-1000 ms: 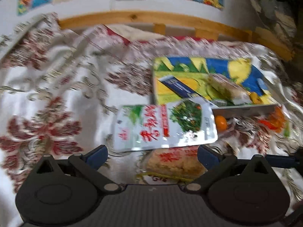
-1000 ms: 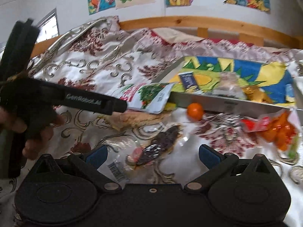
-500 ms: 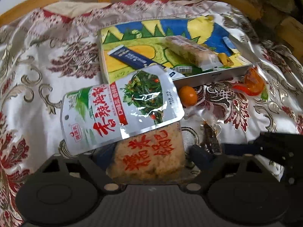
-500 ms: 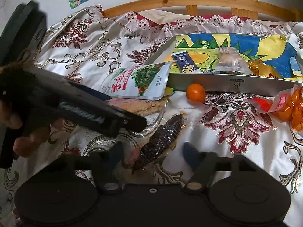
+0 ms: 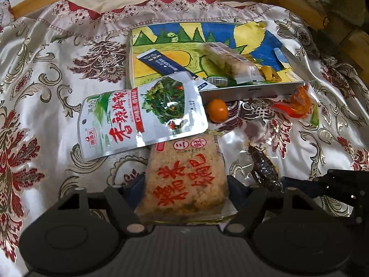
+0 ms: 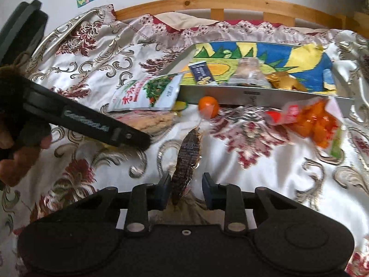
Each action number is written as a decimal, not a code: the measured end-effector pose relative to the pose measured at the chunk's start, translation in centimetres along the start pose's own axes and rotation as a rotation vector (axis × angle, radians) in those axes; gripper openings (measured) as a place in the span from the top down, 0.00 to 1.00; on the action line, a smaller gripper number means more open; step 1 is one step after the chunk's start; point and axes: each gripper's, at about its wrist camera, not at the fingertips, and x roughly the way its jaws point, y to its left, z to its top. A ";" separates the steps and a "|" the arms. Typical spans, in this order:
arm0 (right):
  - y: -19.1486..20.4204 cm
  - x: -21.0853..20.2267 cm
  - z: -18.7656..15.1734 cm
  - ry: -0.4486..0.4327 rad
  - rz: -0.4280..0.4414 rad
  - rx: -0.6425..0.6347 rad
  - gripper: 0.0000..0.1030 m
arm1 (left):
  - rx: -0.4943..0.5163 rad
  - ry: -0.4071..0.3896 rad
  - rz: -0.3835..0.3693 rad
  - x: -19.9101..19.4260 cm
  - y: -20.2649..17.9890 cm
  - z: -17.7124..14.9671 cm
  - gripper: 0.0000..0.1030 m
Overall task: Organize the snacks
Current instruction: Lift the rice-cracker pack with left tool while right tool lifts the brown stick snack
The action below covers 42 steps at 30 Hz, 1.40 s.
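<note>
Task approx. half done: some snacks in tray (image 5: 253,91), several left on cloth. Left gripper (image 5: 185,184), closing since earlier frame, now flanks rice-cake pack (image 5: 186,180), contact unclear. Right gripper (image 6: 186,189), narrowed from wide, straddles dark snack (image 6: 184,161), gap right side.

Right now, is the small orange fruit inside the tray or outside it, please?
Outside: the orange fruit lies on the cloth against the tray's front wall.

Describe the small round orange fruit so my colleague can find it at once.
Find the shallow tray with the painted landscape lining on the floral bedspread. The fruit lies on the cloth touching its near wall, beside the seaweed pouch. It is the only unwrapped snack.
</note>
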 end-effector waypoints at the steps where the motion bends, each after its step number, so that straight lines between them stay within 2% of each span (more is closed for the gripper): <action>1: -0.2 0.1 -0.1 0.001 0.006 0.010 0.68 | -0.006 0.003 0.003 0.1 0.0 0.1 0.17; 3: -0.5 0.4 -0.1 -0.006 0.028 0.041 0.61 | -0.035 0.009 0.014 0.6 0.2 0.4 0.15; 5: -0.4 0.8 -0.2 -0.016 0.040 0.036 0.48 | -0.066 0.008 0.016 1.0 0.6 0.8 0.14; 8: -0.1 1.7 -0.1 -0.012 0.032 0.032 0.42 | -0.104 0.012 0.009 1.6 1.0 1.3 0.16; 11: 0.0 2.0 -0.2 -0.012 0.024 0.030 0.43 | -0.090 0.010 0.020 1.7 0.6 1.1 0.24; 13: 0.1 1.9 -0.2 -0.016 0.013 0.026 0.51 | -0.075 -0.001 0.034 1.5 0.2 0.8 0.25; 21: 0.6 1.0 -0.4 -0.013 -0.001 0.005 0.56 | -0.091 -0.011 0.087 -0.4 -1.4 -0.7 0.28; 26: 1.1 -0.4 -0.7 -0.019 -0.020 -0.041 0.57 | -0.139 -0.027 0.084 -2.2 -2.5 -2.1 0.28; 31: 1.2 -2.4 -1.1 -0.047 -0.044 -0.076 0.58 | -0.216 -0.056 0.047 -3.9 -3.2 -3.8 0.28; 37: 1.4 -4.4 -1.7 -0.064 -0.037 -0.111 0.59 | -0.282 -0.078 0.025 -5.2 -3.5 -5.4 0.28; 42: 2.0 -5.9 -2.7 -0.076 -0.030 -0.168 0.60 | -0.310 -0.091 0.043 -6.2 -3.3 -5.9 0.28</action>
